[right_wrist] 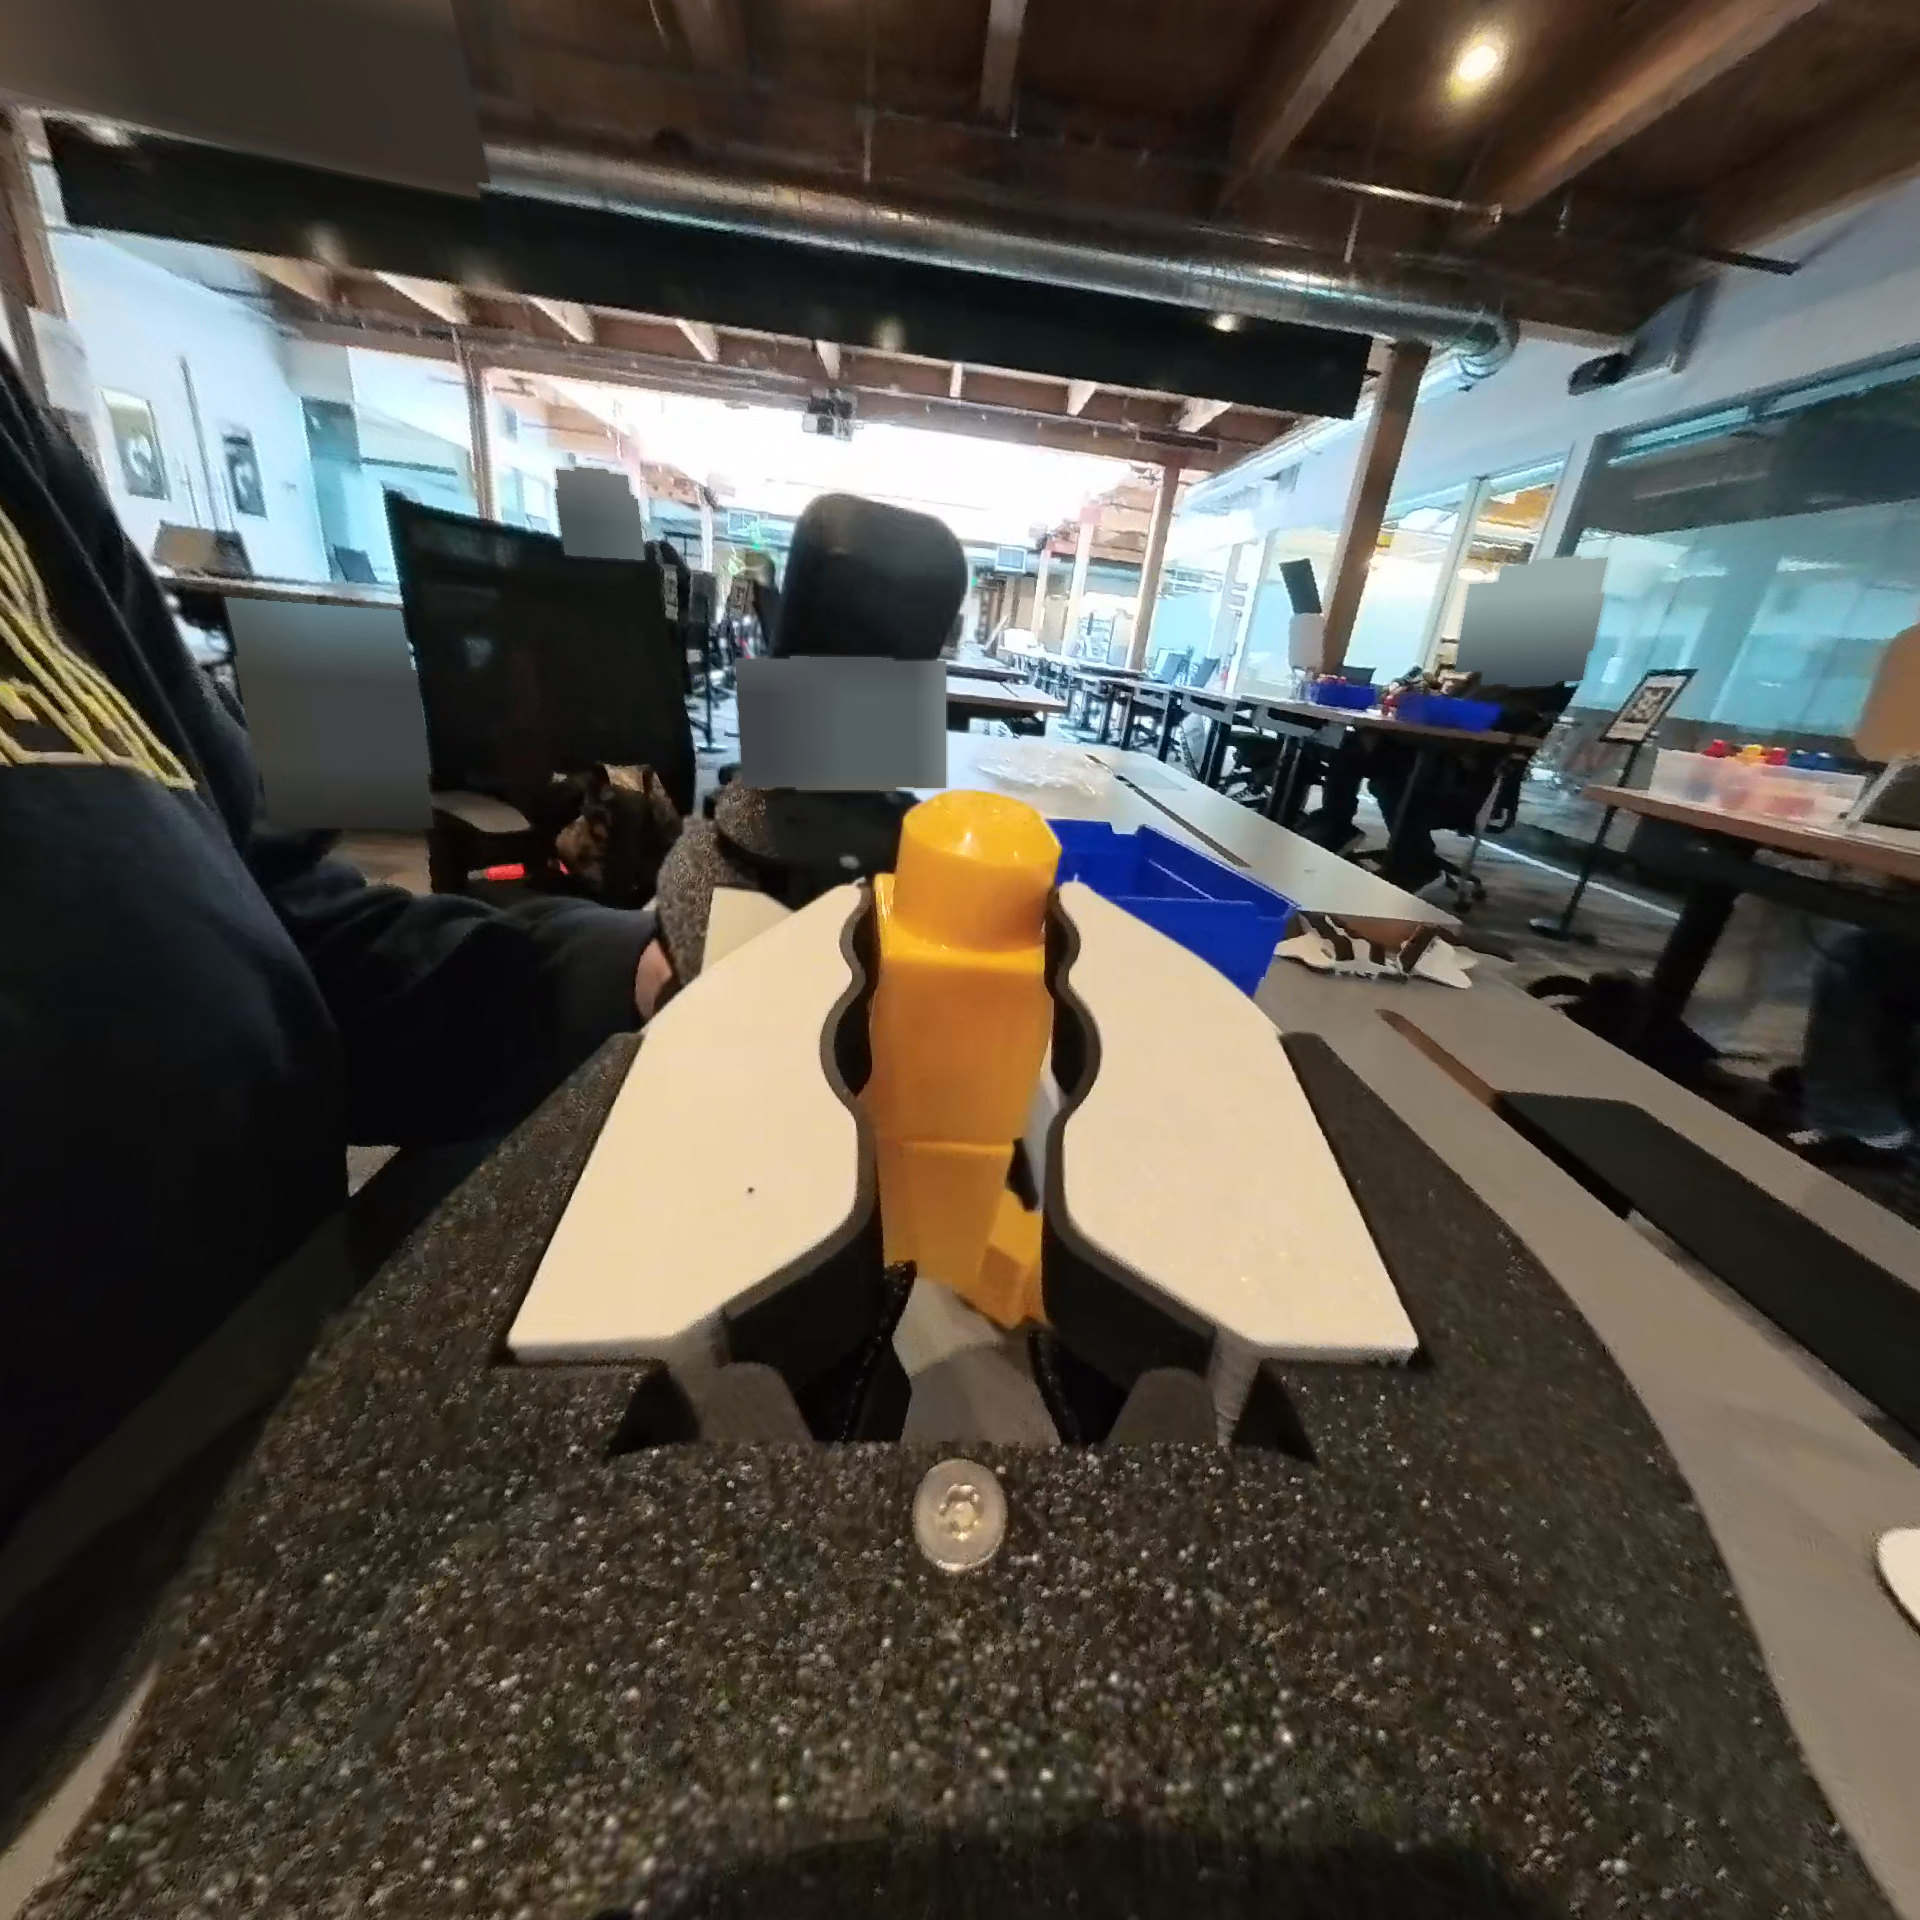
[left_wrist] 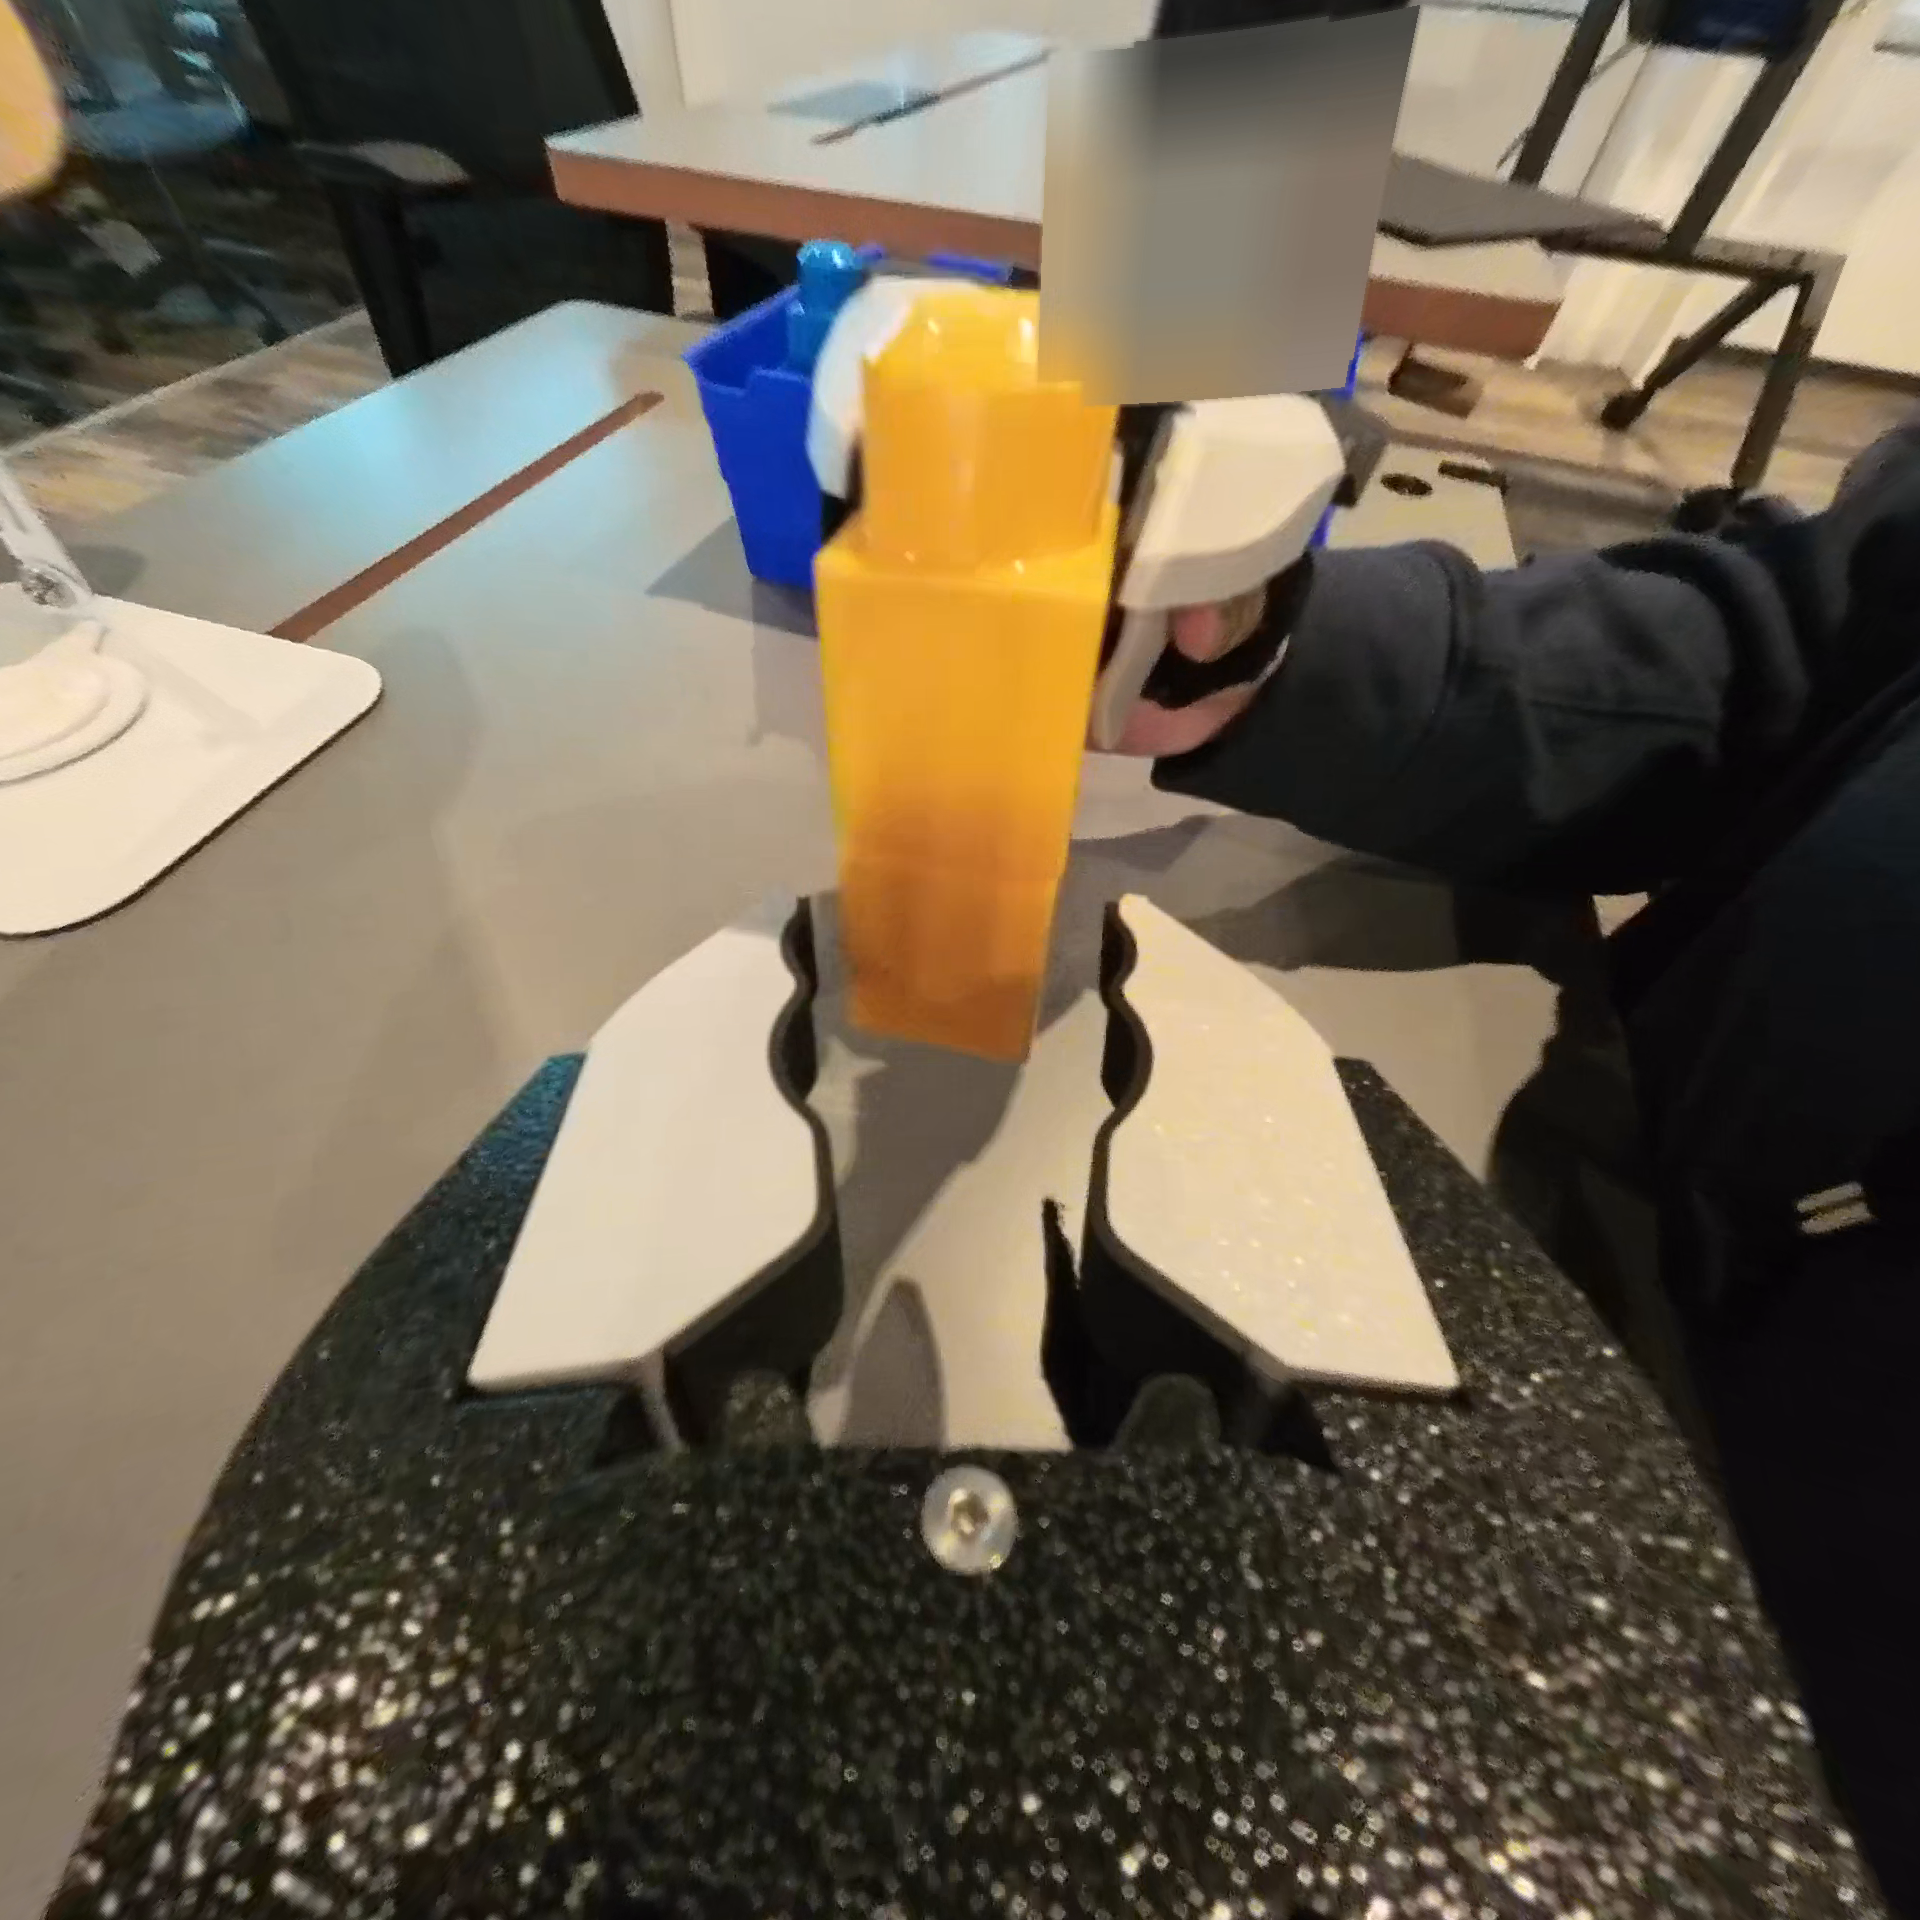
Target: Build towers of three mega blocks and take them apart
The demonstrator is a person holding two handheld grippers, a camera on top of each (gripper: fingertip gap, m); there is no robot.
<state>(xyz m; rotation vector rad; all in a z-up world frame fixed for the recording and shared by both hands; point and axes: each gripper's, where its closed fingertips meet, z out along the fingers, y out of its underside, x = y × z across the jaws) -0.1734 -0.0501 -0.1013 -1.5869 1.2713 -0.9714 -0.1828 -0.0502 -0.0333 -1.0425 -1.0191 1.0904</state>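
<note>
A tower of three orange mega blocks [left_wrist: 956,717] stands on the grey table [left_wrist: 312,1143]. My left gripper [left_wrist: 961,930] is open, with its white fingers on either side of the bottom block and a small gap on each side. My right gripper [left_wrist: 987,436] comes in from the right and is shut on the top block [left_wrist: 977,457]. In the right wrist view the right gripper [right_wrist: 961,899] clamps that top block [right_wrist: 956,1039] below its round stud, and the lower blocks [right_wrist: 951,1216] show between the fingers.
A blue bin [left_wrist: 758,457] stands just behind the tower, with a blue block [left_wrist: 826,291] sticking up in it; the bin also shows in the right wrist view [right_wrist: 1174,904]. A white mat [left_wrist: 156,769] lies at the left. A person's dark sleeve [left_wrist: 1507,707] reaches in from the right.
</note>
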